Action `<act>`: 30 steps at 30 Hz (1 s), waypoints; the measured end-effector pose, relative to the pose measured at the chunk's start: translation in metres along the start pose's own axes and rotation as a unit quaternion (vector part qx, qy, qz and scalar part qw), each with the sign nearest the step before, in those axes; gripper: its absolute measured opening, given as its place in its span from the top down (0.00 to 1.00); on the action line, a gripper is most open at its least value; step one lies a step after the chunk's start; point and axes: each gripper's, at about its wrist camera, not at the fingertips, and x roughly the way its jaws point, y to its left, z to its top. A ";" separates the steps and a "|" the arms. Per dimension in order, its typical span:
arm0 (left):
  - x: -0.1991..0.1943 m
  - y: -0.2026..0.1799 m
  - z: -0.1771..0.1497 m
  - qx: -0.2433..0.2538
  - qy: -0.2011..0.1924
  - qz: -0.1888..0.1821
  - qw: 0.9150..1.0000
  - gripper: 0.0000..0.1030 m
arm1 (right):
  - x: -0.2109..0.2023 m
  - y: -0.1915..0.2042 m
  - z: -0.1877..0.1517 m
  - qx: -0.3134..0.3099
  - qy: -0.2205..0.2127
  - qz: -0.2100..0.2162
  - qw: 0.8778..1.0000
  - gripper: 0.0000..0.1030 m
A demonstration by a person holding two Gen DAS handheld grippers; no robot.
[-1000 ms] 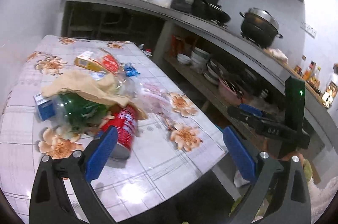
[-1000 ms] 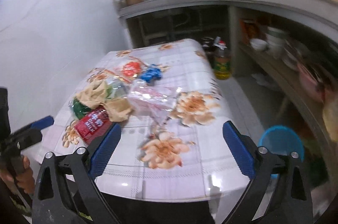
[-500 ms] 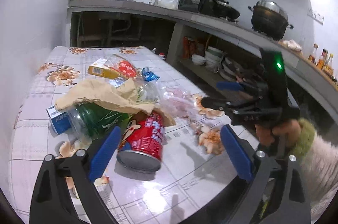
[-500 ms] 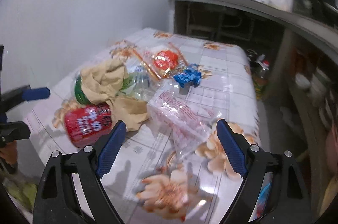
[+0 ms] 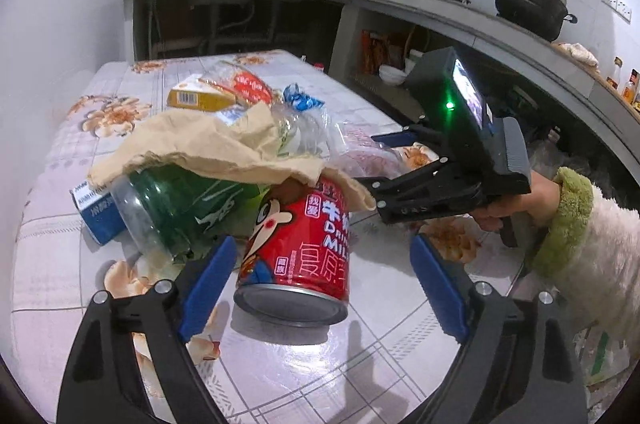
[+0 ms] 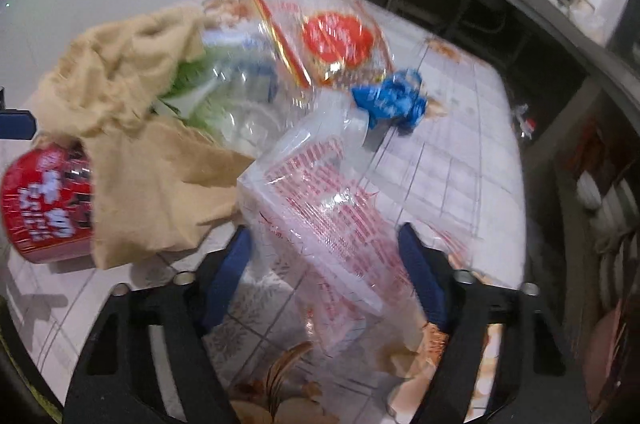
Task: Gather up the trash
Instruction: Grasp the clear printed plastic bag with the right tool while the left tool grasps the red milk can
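Observation:
A trash pile lies on the floral table. A red milk can lies on its side between the pads of my left gripper. The jaws are closing and neither pad presses the can. Brown paper drapes over the can and a green plastic bottle. My right gripper straddles a clear plastic bag with red print; its jaws are closing around the bag without a visible squeeze. In the left wrist view the right gripper reaches in from the right.
A blue wrapper, a red-labelled clear packet, a yellow box and a blue box lie in the pile. A hand with a green cuff holds the right gripper. A counter with a black pot runs behind.
Both grippers dropped closer to the pile. The left now straddles the red can. The right rolled, swung in over the printed bag, and its jaws narrowed.

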 end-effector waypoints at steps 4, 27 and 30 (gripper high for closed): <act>0.004 -0.002 -0.001 0.003 0.006 -0.001 1.000 0.17 | 0.000 -0.002 -0.003 0.029 0.011 0.005 1.000 0.59; 0.007 -0.017 -0.006 -0.024 0.048 0.028 0.998 0.45 | -0.074 0.007 -0.088 0.256 0.002 0.062 0.965 0.82; 0.002 -0.027 -0.012 -0.022 0.065 0.016 0.998 0.45 | -0.080 0.007 -0.094 0.263 0.000 0.066 0.963 0.82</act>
